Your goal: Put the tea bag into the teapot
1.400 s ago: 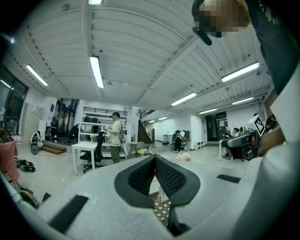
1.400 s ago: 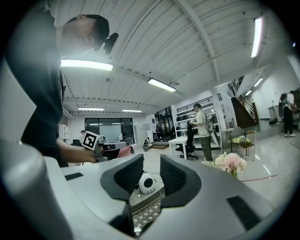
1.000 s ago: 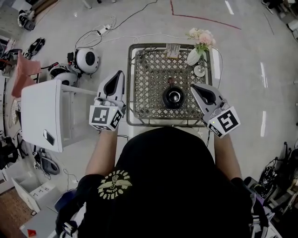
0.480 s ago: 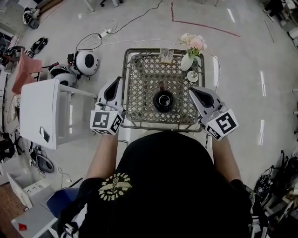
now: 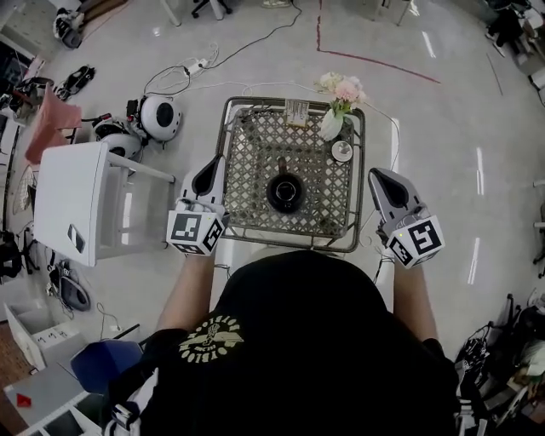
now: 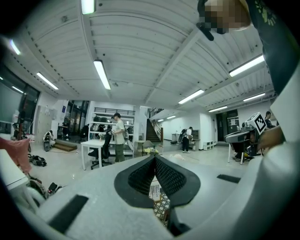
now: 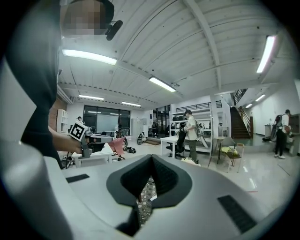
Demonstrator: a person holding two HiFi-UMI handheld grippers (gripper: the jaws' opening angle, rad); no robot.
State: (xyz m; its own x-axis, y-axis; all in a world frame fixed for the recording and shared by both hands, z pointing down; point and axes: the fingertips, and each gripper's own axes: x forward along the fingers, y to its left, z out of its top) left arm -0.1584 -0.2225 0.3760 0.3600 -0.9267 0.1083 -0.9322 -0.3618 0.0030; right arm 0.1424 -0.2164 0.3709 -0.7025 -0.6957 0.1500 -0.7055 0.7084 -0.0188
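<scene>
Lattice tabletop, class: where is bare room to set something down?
Free: the left side, between the black round teapot and the woven table's left rim; also the near strip. Crowded: far right corner, with the white flower vase and small round dish.

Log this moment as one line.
left gripper shut, empty | right gripper shut, empty | black round teapot on lattice-top table, untouched

Far right on the lattice table (image 5: 247, 170): white vase (image 5: 331, 126) of pink flowers (image 5: 342, 87), small round white dish (image 5: 341, 151) just on its near side. Left on the floor: white side table (image 5: 72, 209), round white-and-black device (image 5: 159, 113) beyond it, pink cloth (image 5: 47, 119) far left, loose cables (image 5: 255, 25) at the far side. Red line (image 5: 375, 58) on the floor, far right
</scene>
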